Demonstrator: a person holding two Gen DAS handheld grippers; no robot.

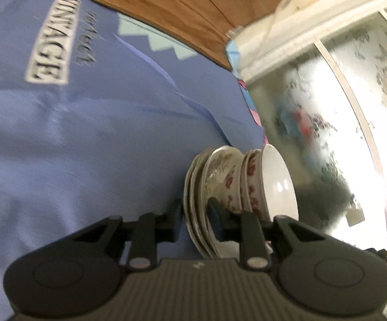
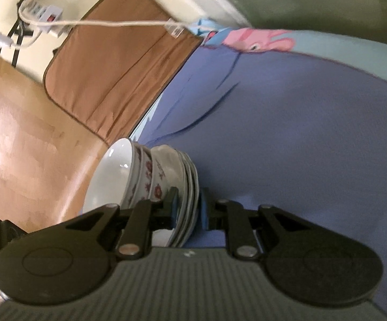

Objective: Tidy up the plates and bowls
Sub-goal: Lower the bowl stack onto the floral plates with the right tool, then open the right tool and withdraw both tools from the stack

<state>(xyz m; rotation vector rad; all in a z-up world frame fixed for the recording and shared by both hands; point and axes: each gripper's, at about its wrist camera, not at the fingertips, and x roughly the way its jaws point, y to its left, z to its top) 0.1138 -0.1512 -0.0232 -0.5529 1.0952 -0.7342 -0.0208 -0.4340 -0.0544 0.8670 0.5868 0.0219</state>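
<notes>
The stack of plates (image 1: pixel 193 206) topped by nested bowls (image 1: pixel 257 182) rests on the blue cloth (image 1: pixel 86 133). In the left wrist view its axis lies sideways, bowl mouths facing 3 o'clock; in the right wrist view they face 9 o'clock. The left gripper (image 1: pixel 194 220) pinches the plates' rim; the right gripper (image 2: pixel 188 211) pinches the opposite rim.
</notes>
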